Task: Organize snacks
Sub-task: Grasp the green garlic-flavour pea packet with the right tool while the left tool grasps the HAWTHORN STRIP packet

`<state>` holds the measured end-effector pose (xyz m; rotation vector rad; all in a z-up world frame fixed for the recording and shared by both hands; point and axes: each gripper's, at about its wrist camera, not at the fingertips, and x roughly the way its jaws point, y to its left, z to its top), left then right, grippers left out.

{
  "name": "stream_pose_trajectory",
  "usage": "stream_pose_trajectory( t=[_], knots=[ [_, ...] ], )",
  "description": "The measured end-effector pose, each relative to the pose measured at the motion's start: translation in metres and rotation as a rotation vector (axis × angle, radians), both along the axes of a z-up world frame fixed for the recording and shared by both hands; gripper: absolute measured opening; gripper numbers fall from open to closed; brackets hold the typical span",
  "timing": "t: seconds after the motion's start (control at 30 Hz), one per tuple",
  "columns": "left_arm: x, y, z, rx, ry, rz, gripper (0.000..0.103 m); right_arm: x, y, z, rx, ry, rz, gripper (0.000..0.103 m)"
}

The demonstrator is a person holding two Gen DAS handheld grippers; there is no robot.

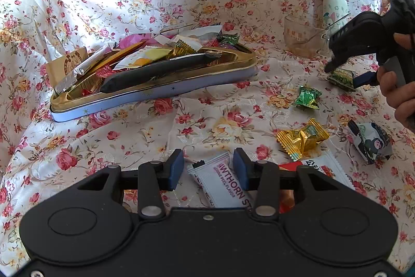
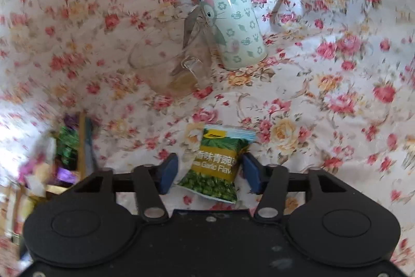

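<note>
- The left gripper (image 1: 207,168) hovers low over a floral-clothed tabletop (image 1: 145,136), its blue-padded fingers (image 1: 173,170) spread to either side of a white hawthorn stick packet (image 1: 220,181) that lies flat between them, without visible contact.
- The right gripper (image 2: 210,170) has its fingers (image 2: 168,171) parted around a green garlic-flavour pea packet (image 2: 215,165); the right pad sits just beside the wrapper's edge, a gap shows on the left, and no pinch is visible.
- In the left wrist view, that right gripper (image 1: 345,72) sits at the far right beside the same pea packet.
- A gold-rimmed tin tray (image 1: 160,92), heaped with assorted wrapped snacks, rests left of centre.
- Loose sweets lie near the left gripper: a green candy (image 1: 307,96), a gold candy (image 1: 302,138) and a dark cartoon-printed packet (image 1: 369,142).
- A red-and-white packet (image 1: 321,168) lies just beside the hawthorn stick packet.
- A glass cup (image 2: 166,69) stands touching or just beside a mint-lidded bottle (image 2: 228,14) printed with animals.
</note>
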<state>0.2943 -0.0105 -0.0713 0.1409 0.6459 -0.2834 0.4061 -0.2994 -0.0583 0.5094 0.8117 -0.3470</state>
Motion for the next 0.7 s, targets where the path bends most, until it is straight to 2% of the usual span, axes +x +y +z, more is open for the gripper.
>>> stream_pose_trajectory(
  t=[0.1,0.23,0.43,0.7],
  knots=[
    [0.000,0.000,0.000,-0.003,0.002,0.000,0.051,0.000,0.007,-0.002,-0.087,0.018,0.036,0.039],
    [0.001,0.002,0.001,-0.016,0.007,0.002,0.052,-0.015,0.008,-0.003,-0.131,0.004,0.106,0.037],
    [0.000,-0.001,0.003,0.006,0.013,0.006,0.052,-0.053,0.004,0.003,-0.115,-0.022,0.210,0.033],
    [-0.015,-0.002,0.020,0.055,0.033,0.033,0.053,-0.107,-0.006,0.013,-0.076,-0.081,0.254,0.032]
  ],
)
